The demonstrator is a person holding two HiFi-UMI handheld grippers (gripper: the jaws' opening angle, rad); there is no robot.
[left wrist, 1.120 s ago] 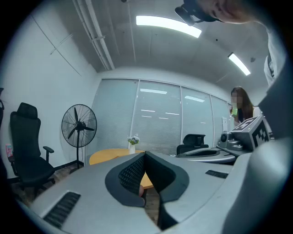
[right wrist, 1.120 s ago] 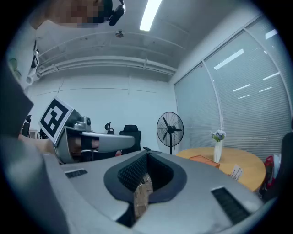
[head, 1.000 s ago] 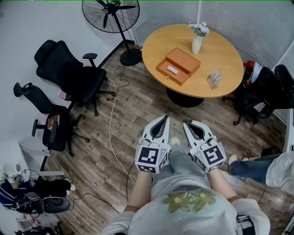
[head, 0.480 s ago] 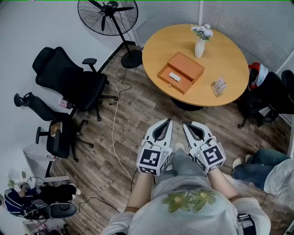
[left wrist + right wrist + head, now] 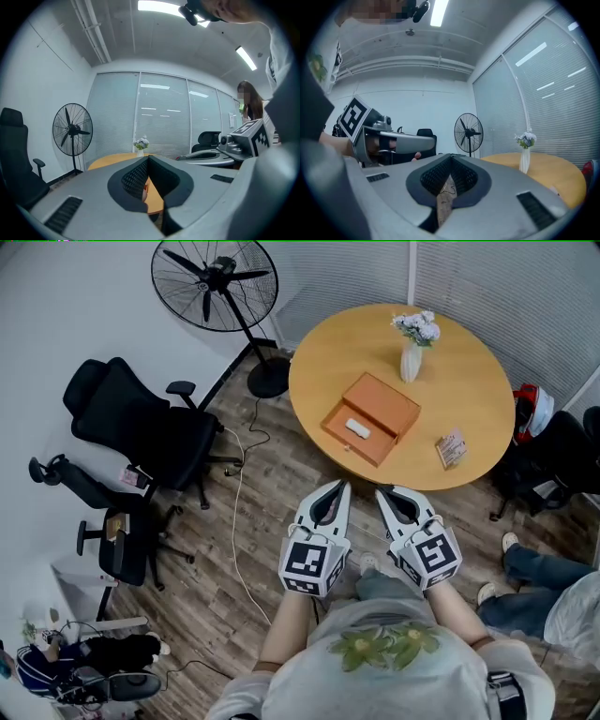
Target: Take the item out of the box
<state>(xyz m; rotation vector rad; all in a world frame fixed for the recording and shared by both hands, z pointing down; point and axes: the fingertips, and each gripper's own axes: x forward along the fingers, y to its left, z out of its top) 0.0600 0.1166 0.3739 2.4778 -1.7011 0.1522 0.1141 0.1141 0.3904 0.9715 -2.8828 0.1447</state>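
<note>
An orange box (image 5: 372,417) lies on the round wooden table (image 5: 469,390), its drawer pulled out toward me. A small white item (image 5: 357,428) rests in the drawer. My left gripper (image 5: 342,483) and right gripper (image 5: 377,489) hang side by side over the floor, short of the table's near edge, both shut and holding nothing. In the left gripper view the table (image 5: 110,161) shows past the closed jaws. The right gripper view shows the table (image 5: 548,169) at the right.
A white vase of flowers (image 5: 413,348) and a small card stand (image 5: 452,448) stand on the table. A floor fan (image 5: 220,287) is behind it on the left, black office chairs (image 5: 145,423) on the left. A white cable (image 5: 234,512) runs over the floor. A seated person's legs (image 5: 539,573) are at the right.
The table and box have shifted lower and nearer in the head view. Both grippers keep their pose, shut.
</note>
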